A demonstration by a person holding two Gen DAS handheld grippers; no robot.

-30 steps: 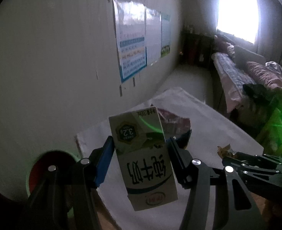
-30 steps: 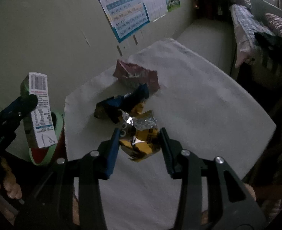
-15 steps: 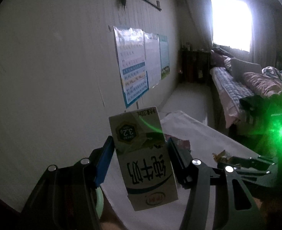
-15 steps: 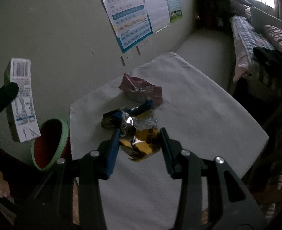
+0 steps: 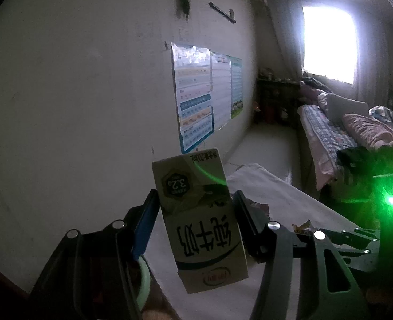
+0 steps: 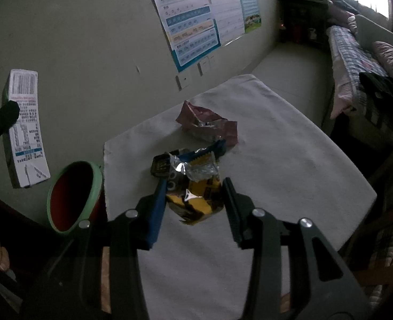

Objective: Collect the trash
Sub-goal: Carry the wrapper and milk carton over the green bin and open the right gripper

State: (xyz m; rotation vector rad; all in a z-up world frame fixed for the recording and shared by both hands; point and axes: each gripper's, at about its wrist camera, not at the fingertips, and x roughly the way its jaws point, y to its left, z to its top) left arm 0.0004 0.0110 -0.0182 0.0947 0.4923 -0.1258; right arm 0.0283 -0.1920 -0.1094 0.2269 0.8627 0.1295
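My left gripper [image 5: 195, 213] is shut on a white and green milk carton [image 5: 200, 218], held upside down, high in the air. The carton also shows in the right wrist view [image 6: 25, 130], above a red bin with a green rim [image 6: 71, 192]. My right gripper [image 6: 195, 194] is shut on a crumpled yellow and black snack wrapper [image 6: 193, 192], held above the white table [image 6: 290, 165]. A maroon wrapper [image 6: 207, 125] and a blue and black wrapper [image 6: 169, 160] lie on the table beyond it.
The bin stands off the table's left edge, by the wall with posters [image 6: 196, 18]. A bed with bedding [image 5: 343, 133] is at the right. The right gripper's body [image 5: 343, 237] shows low right in the left wrist view.
My left gripper has risen and tilted up with the carton, so the bin and table drop low in its view. My right gripper has lifted slightly with the wrapper.
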